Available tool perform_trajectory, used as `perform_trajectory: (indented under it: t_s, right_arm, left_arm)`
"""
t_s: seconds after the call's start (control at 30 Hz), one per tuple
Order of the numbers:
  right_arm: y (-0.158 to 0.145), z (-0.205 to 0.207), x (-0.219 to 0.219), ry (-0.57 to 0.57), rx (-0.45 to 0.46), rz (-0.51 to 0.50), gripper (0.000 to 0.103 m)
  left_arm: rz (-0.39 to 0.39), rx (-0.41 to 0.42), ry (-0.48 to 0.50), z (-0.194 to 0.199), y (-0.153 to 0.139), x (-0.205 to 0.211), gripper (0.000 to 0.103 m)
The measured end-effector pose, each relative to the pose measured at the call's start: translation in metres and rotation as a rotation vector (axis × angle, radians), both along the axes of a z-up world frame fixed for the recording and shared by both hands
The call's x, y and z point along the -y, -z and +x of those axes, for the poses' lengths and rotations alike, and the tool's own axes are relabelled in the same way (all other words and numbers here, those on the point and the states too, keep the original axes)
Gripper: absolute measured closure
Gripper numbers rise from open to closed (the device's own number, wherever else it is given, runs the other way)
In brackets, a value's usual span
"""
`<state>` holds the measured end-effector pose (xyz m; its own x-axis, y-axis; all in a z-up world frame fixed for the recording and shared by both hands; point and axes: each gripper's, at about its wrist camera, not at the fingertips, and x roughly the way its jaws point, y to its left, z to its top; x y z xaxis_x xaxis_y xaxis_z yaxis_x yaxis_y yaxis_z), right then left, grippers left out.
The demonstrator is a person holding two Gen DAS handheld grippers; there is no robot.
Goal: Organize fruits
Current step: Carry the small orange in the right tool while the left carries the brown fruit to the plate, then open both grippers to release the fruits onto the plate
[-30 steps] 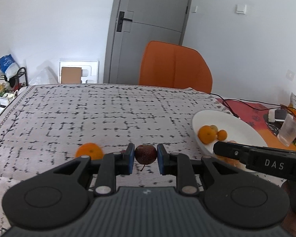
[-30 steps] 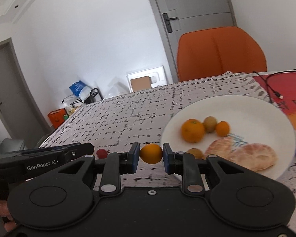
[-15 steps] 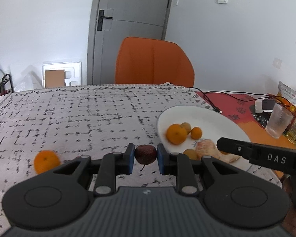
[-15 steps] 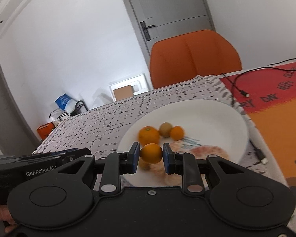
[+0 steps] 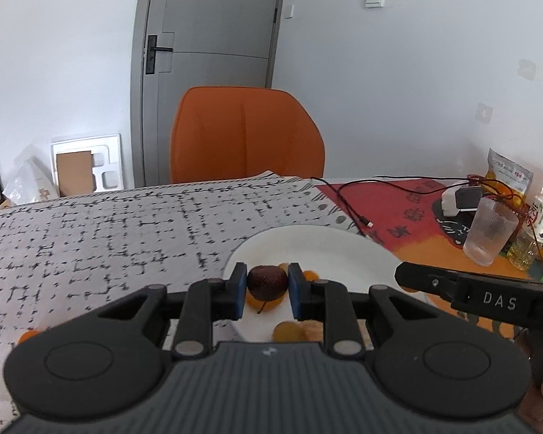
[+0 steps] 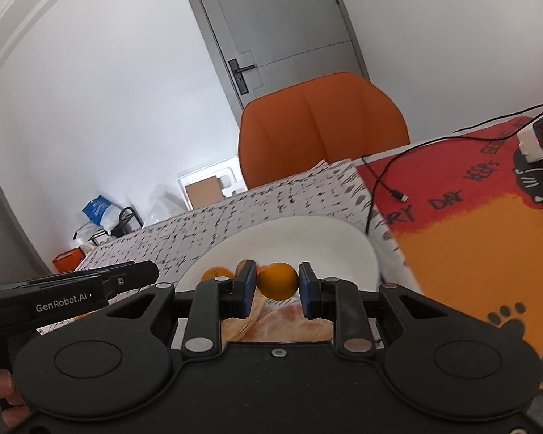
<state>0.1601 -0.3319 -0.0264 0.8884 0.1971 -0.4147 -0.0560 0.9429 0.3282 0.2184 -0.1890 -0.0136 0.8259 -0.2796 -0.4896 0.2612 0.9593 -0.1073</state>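
Observation:
My left gripper (image 5: 265, 289) is shut on a small dark red fruit (image 5: 266, 282) and holds it above the near left rim of the white plate (image 5: 325, 249). My right gripper (image 6: 277, 284) is shut on a small orange fruit (image 6: 278, 280) over the same plate (image 6: 307, 238). On the plate lie an orange (image 6: 215, 274), small fruits and peeled citrus segments (image 6: 289, 320), partly hidden by the grippers. Another orange (image 5: 29, 334) lies on the tablecloth at the far left.
A clear glass (image 5: 488, 231), bottles and a snack bag (image 5: 508, 173) stand at the right on a red and orange mat (image 6: 470, 224). A black cable (image 5: 354, 202) runs behind the plate. An orange chair (image 5: 246, 133) stands behind the table.
Both grippers have moved right and forward with their fruits, from beside the plate to over it. The loose orange on the cloth has slid to the left edge of the left wrist view.

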Motion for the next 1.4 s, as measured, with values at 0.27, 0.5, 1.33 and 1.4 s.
perform_trajectory:
  t_s: [0.27,0.5,1.33,1.4]
  right_arm:
    - [0.006,0.006,0.017,0.024,-0.011,0.015,0.079]
    - [0.015,0.014,0.028,0.041,-0.028,0.031,0.079]
    - [0.012,0.007,0.032,0.044,-0.018,0.026,0.061]
    - [0.011,0.007,0.029,0.042,-0.019,0.024,0.059]
  left_arm:
    - [0.009,-0.011,0.031,0.011,0.002,0.022,0.080]
    - [0.028,-0.034,0.053,0.019,0.009,0.037,0.080]
    - [0.061,-0.076,0.091,0.029,0.019,0.056,0.075]
    - [0.057,-0.079,0.075,0.027,0.019,0.049,0.069]
